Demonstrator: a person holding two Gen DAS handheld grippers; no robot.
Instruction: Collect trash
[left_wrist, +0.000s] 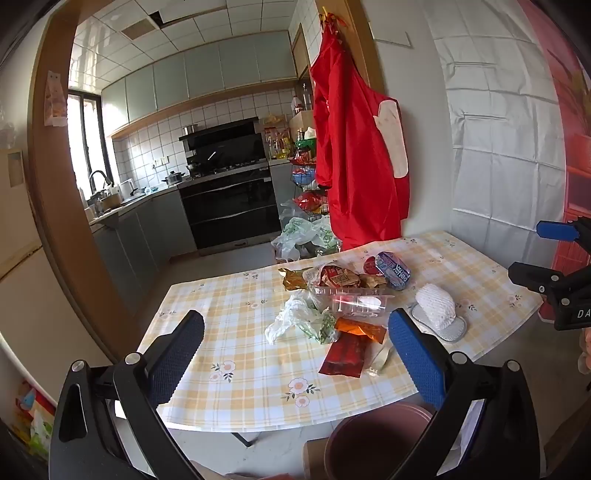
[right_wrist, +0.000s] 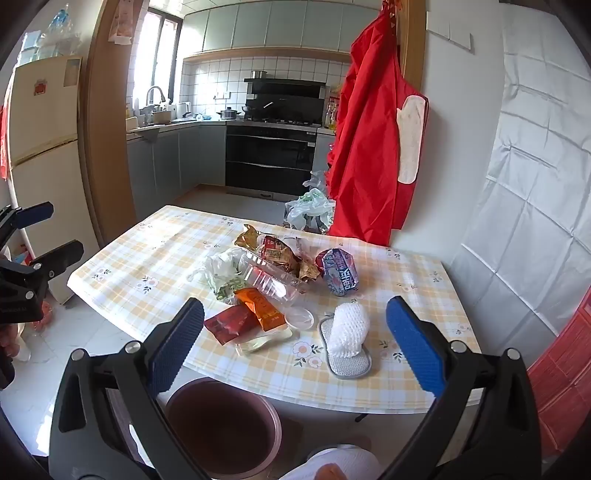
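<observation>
Bin (right_wrist: 221, 424): brown, below the right gripper (right_wrist: 295, 328), apparently nothing in it yet. Trash (right_wrist: 266, 280): wrappers, clear bottle, plastic bag, foam net, all on the desk (right_wrist: 147, 251) ahead of both fingers; collection seemingly not begun. Left gripper (left_wrist: 295, 343): fingers spread wide, holding nothing. Right gripper: likewise spread, touching nothing.
</observation>
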